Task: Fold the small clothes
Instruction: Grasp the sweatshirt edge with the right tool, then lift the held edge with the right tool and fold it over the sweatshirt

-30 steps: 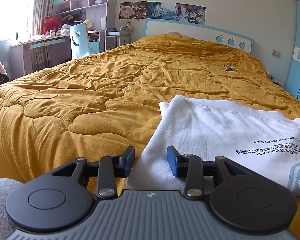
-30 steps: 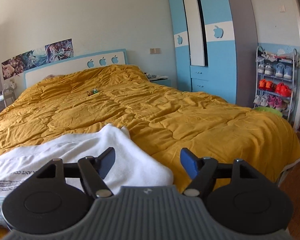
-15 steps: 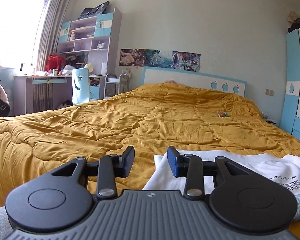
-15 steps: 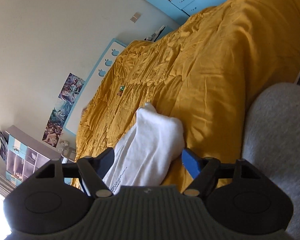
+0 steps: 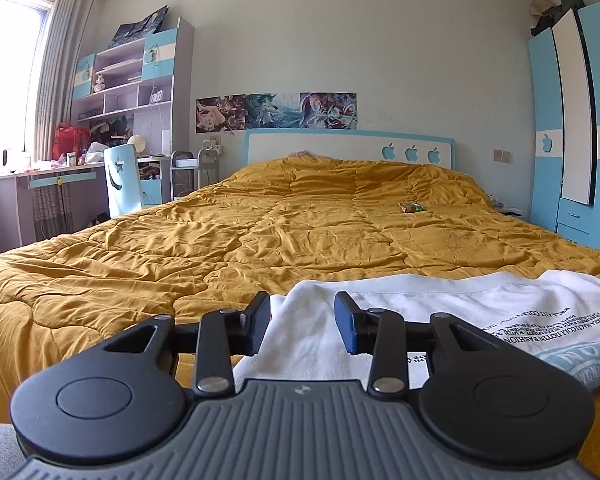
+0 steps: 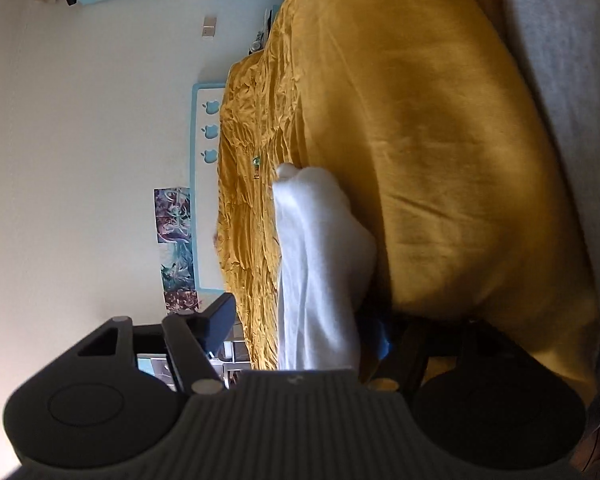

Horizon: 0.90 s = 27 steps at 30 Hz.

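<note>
A white T-shirt with printed text and a blue round logo lies flat on the near edge of the bed's mustard quilt. My left gripper is open, low at the shirt's left edge, one finger on each side of the cloth fold. In the right wrist view the picture is rolled on its side. My right gripper is open and straddles the shirt's right end. Its right finger is dark and partly hidden under the cloth and quilt.
A small green and orange packet lies far up the bed. A desk, a blue chair and shelves stand at the left. A blue wardrobe stands at the right. Grey fabric fills the right wrist view's edge.
My right gripper has rolled about a quarter turn onto its side and closed in on the shirt's end. My left gripper has dropped low and level at the shirt's left edge.
</note>
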### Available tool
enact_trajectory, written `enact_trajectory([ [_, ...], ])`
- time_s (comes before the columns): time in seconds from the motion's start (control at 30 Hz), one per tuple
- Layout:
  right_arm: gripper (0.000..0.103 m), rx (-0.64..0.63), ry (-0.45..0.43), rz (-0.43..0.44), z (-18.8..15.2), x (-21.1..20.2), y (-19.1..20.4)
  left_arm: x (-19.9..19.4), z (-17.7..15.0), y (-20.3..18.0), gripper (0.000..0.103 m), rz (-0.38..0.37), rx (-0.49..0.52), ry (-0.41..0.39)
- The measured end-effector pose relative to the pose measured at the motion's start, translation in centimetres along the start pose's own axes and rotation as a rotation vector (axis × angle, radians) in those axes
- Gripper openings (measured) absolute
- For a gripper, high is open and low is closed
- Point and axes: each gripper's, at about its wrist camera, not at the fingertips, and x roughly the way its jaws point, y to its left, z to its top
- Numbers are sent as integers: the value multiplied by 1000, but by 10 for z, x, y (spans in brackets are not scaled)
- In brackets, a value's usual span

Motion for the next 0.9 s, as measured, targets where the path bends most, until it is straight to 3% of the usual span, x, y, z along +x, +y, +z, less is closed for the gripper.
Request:
enact_trajectory([
  [0.07, 59, -6, 3, 6, -1, 7, 4, 2, 0, 5, 44, -3, -33, 20],
  [0.2, 55, -137, -2, -69, -6, 22, 20, 6, -1, 18, 44, 0, -118, 66],
  [0.27, 38, -242, -15, -127, -12, 29, 29, 9, -2, 27, 44, 4, -181, 97],
  [0.3, 13, -311, -25, -183, -14, 33, 34, 10, -2, 30, 44, 10, -199, 106],
  [0.37, 11, -403, -41, -233, -21, 37, 41, 12, -3, 37, 44, 36, -232, 123],
  [0.63, 9, -767, -96, -281, -44, 43, 90, 16, -5, 49, 44, 63, -301, 157],
  [0.8, 8, -1038, -170, -317, -81, 46, 127, 15, -4, 49, 44, 67, -297, 154],
  [0.9, 8, -1143, -190, -293, -104, 39, 142, 15, -4, 51, 44, 69, -302, 153],
])
